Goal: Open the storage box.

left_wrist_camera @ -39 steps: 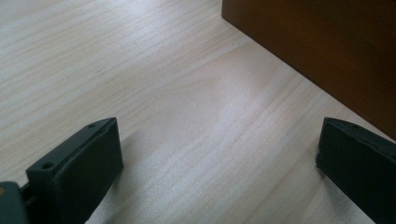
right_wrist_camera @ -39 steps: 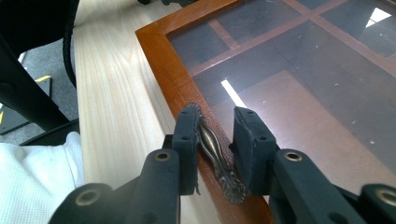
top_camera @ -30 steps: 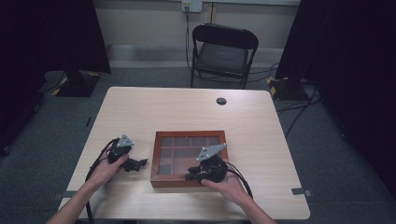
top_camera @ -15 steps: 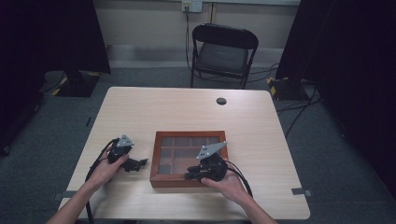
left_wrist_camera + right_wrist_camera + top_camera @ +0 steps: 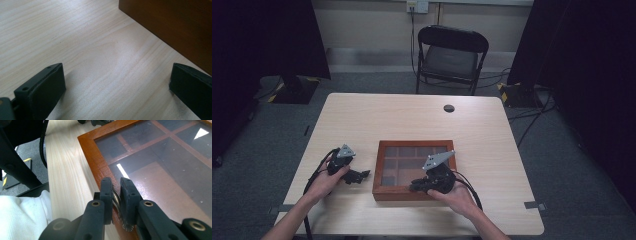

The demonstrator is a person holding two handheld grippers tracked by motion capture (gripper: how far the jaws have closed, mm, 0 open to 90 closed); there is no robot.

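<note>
At the near middle of the tabletop [image 5: 362, 120] a shallow wooden display box [image 5: 384, 170] with a glass-paned lid is seen, its inside divided into compartments. On the near rim of its lid, the right gripper [image 5: 117, 185] is clamped on a small ridged metal clasp [image 5: 117, 200], the jaws drawn close with only that piece between them. The step in hand is judged to be the lifting of the lid by this clasp. It would best be done with the grip kept firm and the pull taken upward and away along the arc of a hinge presumed to lie at the far edge, since a straight tug could let so thin a piece slip out. Just left of the box, the left gripper [image 5: 117, 82] is held low over bare wood with its jaws spread wide and nothing between them. It could usefully be pressed against the box's left side, so that the box is not dragged.
</note>
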